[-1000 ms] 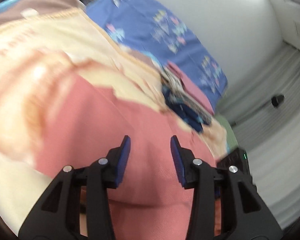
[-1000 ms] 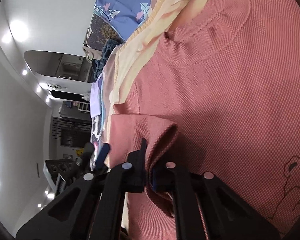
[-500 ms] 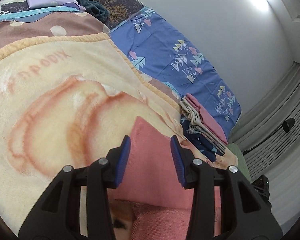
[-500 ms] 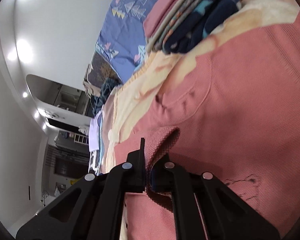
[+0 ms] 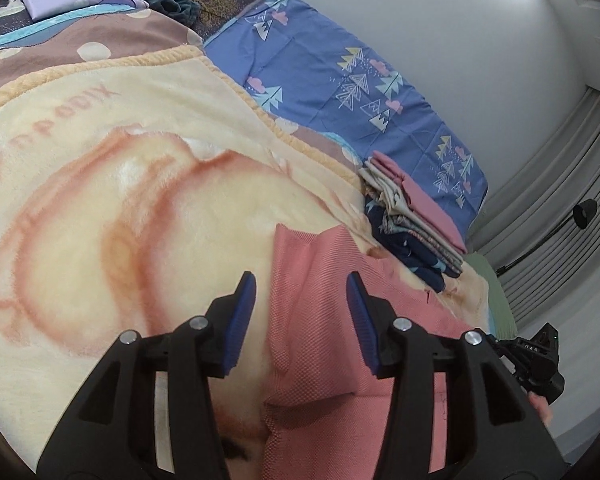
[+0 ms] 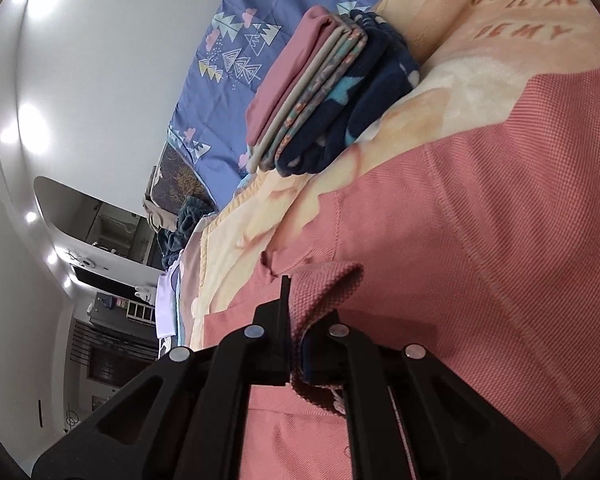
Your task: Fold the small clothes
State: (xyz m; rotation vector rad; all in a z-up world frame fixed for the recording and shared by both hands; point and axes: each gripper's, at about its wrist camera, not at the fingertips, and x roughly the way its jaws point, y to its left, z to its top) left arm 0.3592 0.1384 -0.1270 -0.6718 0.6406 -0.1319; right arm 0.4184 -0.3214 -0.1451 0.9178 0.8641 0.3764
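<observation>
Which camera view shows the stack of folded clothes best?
The right wrist view: the stack of folded clothes sits large and sharp there, each layer's folded edge countable. The left wrist view shows the same stack smaller, off to the side.

Pink shirt [image 6: 480, 240] cut off by right and bottom edges; pinched hem hidden between right gripper [image 6: 296, 320] fingers; lower stack [image 5: 412, 220] garments mostly covered.

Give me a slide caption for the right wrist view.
Right tongs shut on a fold of the pink shirt spread over the blanket, beside a stack of folded clothes.
</observation>
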